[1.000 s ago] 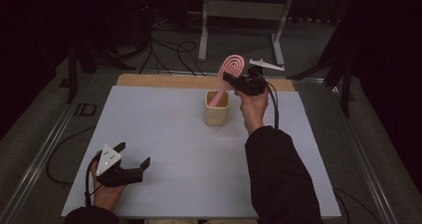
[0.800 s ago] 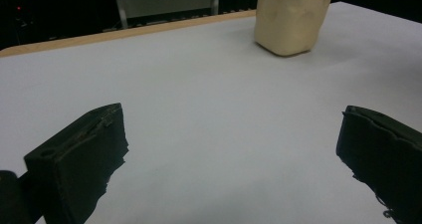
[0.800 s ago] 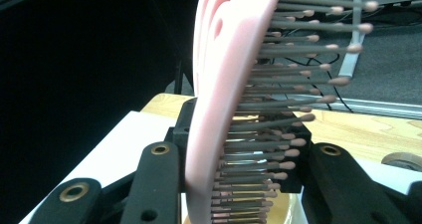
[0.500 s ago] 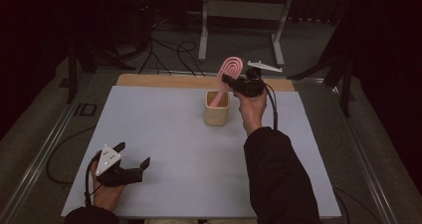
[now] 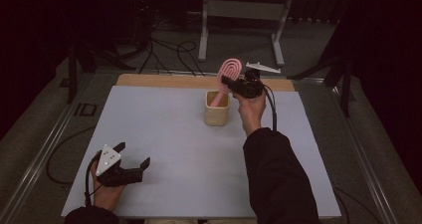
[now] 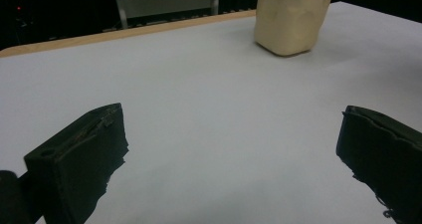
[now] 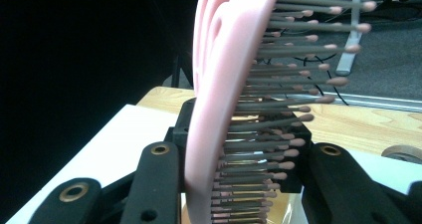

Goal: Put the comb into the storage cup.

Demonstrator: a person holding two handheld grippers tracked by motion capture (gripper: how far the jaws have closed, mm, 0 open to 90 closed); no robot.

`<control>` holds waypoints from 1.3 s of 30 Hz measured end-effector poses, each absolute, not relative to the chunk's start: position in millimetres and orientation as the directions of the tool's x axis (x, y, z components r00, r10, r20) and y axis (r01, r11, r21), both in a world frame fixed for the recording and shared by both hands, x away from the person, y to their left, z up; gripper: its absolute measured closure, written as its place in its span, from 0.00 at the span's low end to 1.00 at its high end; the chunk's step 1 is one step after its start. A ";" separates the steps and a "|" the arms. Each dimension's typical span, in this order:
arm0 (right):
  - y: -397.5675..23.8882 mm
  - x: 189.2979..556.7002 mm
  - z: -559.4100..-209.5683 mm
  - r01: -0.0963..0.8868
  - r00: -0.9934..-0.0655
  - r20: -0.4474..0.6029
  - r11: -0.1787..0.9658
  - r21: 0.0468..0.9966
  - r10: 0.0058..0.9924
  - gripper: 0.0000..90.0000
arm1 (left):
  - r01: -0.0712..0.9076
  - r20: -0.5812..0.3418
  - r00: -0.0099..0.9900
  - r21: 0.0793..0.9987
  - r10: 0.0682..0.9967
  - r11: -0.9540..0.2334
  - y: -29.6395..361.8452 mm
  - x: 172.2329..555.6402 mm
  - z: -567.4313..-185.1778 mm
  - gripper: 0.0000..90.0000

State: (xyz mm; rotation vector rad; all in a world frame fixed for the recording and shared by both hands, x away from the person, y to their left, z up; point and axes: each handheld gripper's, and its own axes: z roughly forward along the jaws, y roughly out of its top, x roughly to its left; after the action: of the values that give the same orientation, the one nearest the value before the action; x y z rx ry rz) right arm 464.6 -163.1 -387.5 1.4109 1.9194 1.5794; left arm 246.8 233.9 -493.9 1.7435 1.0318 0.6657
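White counter (image 5: 164,134) with bare wooden strip (image 5: 159,80) along far edge; grey metal stand (image 5: 244,10) on dark floor beyond; black cables (image 5: 166,50) snaking near stand; metal rails (image 5: 45,149) flanking counter sides; surroundings dark.

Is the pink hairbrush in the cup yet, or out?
Partly in: the hairbrush handle dips inside the cup, while the right tool grips its head above.

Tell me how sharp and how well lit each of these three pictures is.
High view: the white table is evenly lit, the room behind it nearly black. Left gripper view: the beige cup is fairly sharp, the near jaws soft. Right gripper view: the pink hairbrush sits very close, its back slightly blurred, its bristles crisper, darkness at left.
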 end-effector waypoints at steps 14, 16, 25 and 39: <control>-161.0 465.1 -391.2 0.499 -0.482 0.339 -0.064 0.864 0.808 0.70 | 0.341 -0.019 0.492 0.924 0.871 -0.172 233.9 246.8 -493.9 0.00; -160.6 465.1 -391.6 0.500 -0.482 0.339 -0.064 0.864 0.808 0.70 | 0.341 -0.019 0.492 0.924 0.870 -0.172 233.9 246.8 -493.9 0.00; -158.7 465.4 -393.8 0.501 -0.483 0.330 -0.054 0.864 0.811 0.70 | 0.341 -0.018 0.492 0.924 0.870 -0.173 233.9 246.7 -493.9 0.00; -155.9 466.8 -397.4 0.506 -0.485 0.325 -0.042 0.861 0.812 0.70 | 0.343 -0.017 0.492 0.923 0.871 -0.176 234.1 246.7 -494.2 0.00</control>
State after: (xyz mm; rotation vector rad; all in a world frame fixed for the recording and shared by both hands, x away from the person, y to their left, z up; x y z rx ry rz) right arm 466.8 -155.9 -397.4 1.4033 1.9524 1.5374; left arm 246.7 234.1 -494.2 1.7462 1.0320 0.6664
